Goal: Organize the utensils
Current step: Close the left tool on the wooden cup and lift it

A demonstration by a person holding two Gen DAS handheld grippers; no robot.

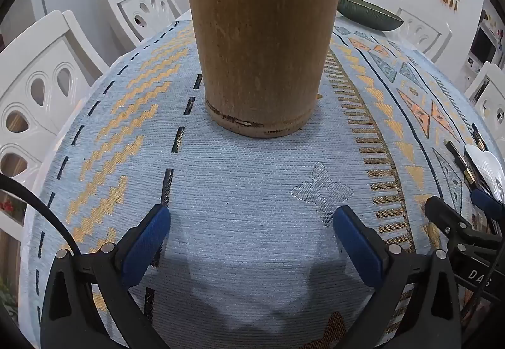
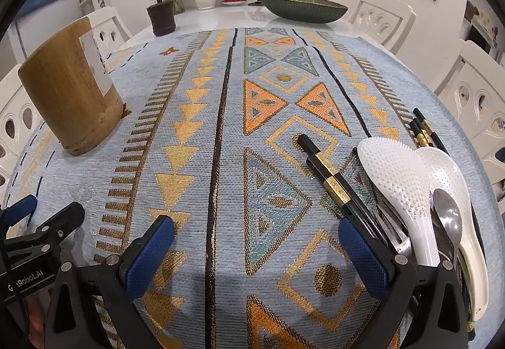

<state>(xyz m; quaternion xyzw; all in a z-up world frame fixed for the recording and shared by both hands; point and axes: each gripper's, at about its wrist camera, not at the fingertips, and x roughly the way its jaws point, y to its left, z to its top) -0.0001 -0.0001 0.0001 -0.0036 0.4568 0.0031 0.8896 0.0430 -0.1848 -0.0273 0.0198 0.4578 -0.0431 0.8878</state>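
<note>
The utensil pile (image 2: 419, 191) lies on the table (image 2: 221, 134) just right of the right gripper (image 2: 255, 257), handles toward it. The left gripper (image 1: 252, 245) faces the holder (image 1: 263, 43). Both sets of fingers stand wide, empty.

On my left gripper (image 1: 252, 224) I see black angular plastic arms, each tipped with a blue textured pad (image 1: 145, 243) and fitted with silver pivot pins. A black cable curves at far left. My right gripper (image 2: 256, 237) is identical; white lettering marks the housing at lower left.
</note>
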